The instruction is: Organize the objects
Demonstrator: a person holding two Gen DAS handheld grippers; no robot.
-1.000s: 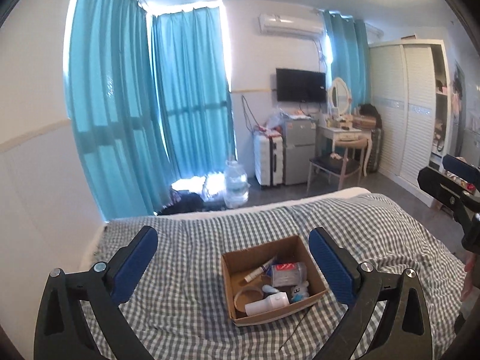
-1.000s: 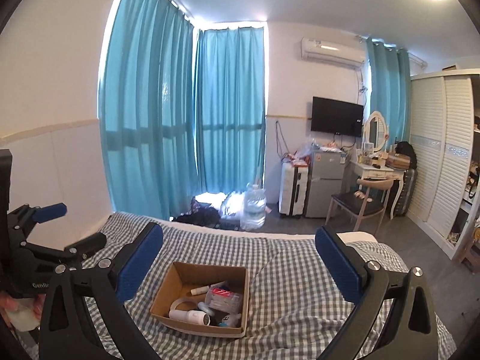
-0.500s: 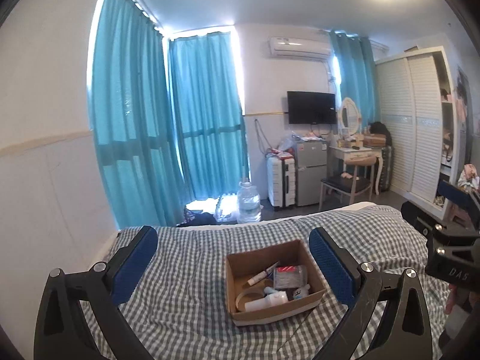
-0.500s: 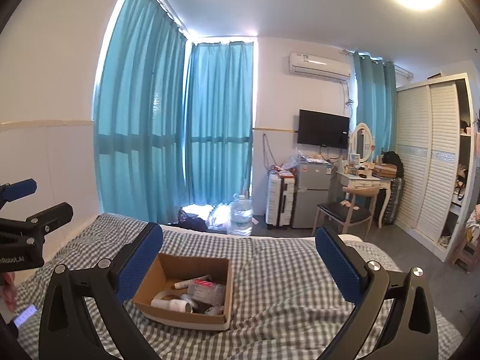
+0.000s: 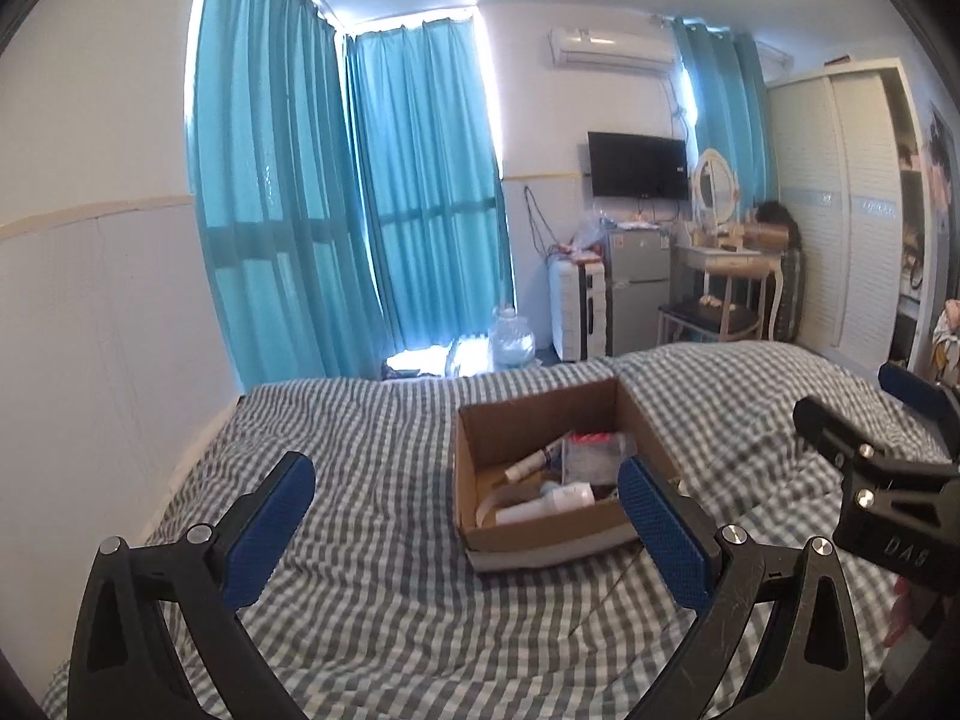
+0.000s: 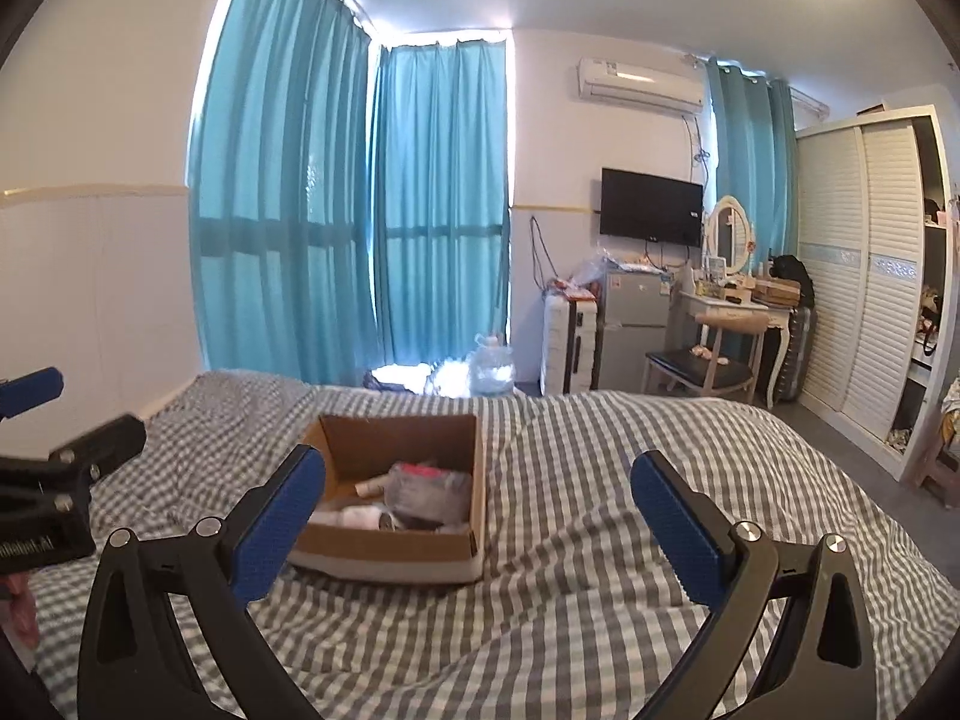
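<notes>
Your left hand-held gripper (image 5: 465, 519) and right hand-held gripper (image 6: 478, 519) both spread, empty, above checkered bed (image 6: 600, 540); cardboard box (image 5: 540, 531) of toiletries ahead, unobstructed.

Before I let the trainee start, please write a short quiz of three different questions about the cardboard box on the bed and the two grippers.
1. True or false: the left gripper holds an item from the cardboard box.
2. Multiple choice: the cardboard box rests on
A. the dressing table
B. the checked bedspread
C. the black chair
3. Fill in: the jaws of the right gripper stand ____.

Key:
1. False; its jaws are apart with nothing between them.
2. B
3. open

The white bottle and the tube lie inside the box.
</notes>
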